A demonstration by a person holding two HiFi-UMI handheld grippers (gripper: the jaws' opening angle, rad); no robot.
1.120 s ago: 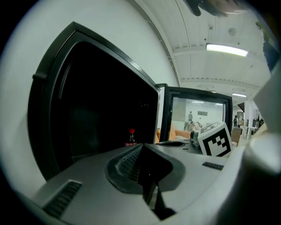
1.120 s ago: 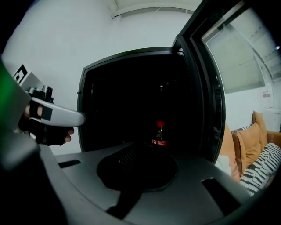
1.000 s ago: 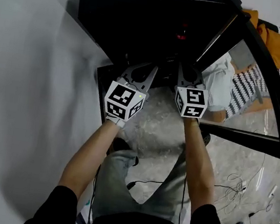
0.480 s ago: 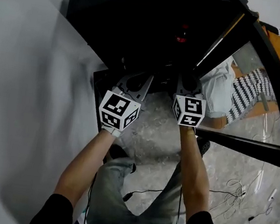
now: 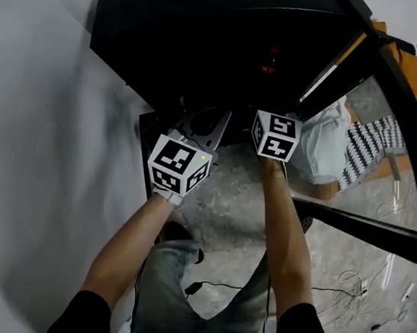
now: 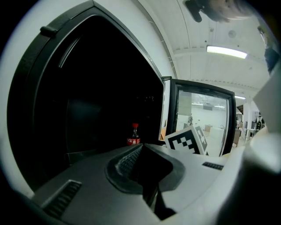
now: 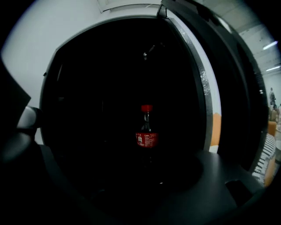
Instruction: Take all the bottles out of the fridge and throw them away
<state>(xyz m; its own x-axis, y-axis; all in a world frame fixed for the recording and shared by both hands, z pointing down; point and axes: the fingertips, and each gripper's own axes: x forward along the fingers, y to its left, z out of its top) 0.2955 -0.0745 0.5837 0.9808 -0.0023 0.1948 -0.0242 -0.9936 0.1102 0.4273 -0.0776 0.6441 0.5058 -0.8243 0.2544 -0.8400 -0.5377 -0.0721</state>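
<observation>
Bottle [image 7: 146,132], upright deep in the fridge [image 5: 174,26] at twelve o'clock from the right gripper [image 7: 127,180], whose empty jaws have just been opening wide, probably handles stiff, light and slick, so grip its labelled waist; the left gripper [image 6: 142,151] is closed on nothing.

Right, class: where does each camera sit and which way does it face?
Head view: on the head, looking steeply down at fridge; forearms, legs show.
Left gripper view: on left gripper, facing into fridge; shut jaws show.
Right gripper view: on right gripper, facing bottle; its jaws have just been opening, empty.
Shared: both gripper views show the bottle.
</observation>
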